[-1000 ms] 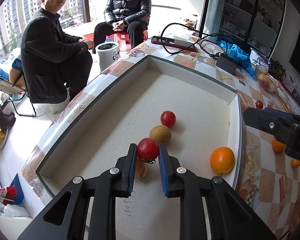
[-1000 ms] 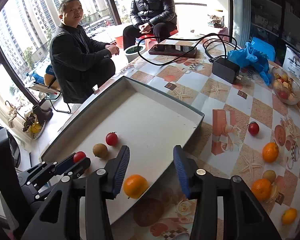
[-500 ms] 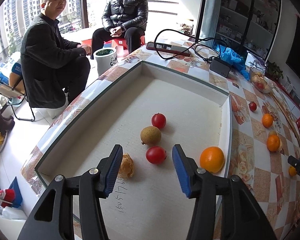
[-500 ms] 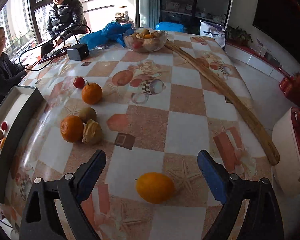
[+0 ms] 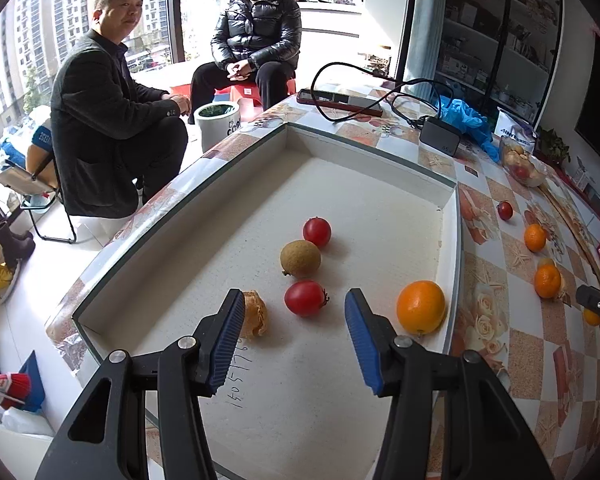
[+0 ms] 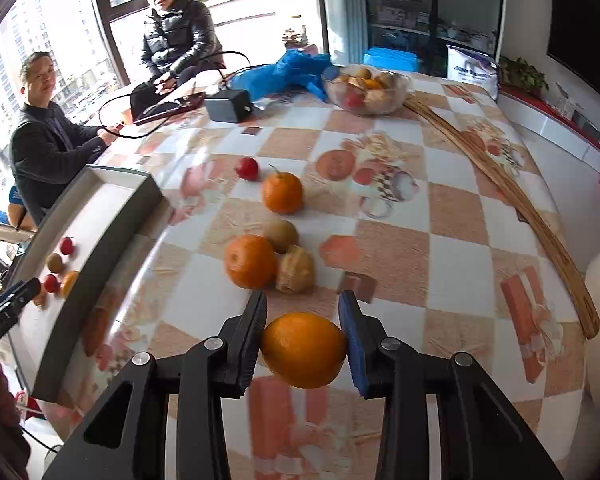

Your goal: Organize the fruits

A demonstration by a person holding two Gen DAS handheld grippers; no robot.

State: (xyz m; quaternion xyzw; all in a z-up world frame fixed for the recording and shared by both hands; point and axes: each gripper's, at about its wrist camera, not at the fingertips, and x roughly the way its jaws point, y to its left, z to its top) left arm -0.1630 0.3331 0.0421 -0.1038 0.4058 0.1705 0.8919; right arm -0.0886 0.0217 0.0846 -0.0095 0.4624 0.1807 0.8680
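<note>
Left wrist: tray point(image 5: 452, 216) floor handwriting, roughly "1605176".

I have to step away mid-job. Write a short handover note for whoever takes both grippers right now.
Left gripper: open, empty, above the white tray.
Right gripper: shut on an orange over the table.
In the tray: two red fruits, a brown fruit, a large orange, a peeled-looking piece.
Left on the tablecloth: two oranges, a small red fruit, a brown fruit, a husked fruit.
Next: probably carry the held orange to the tray, then fetch the rest.
</note>
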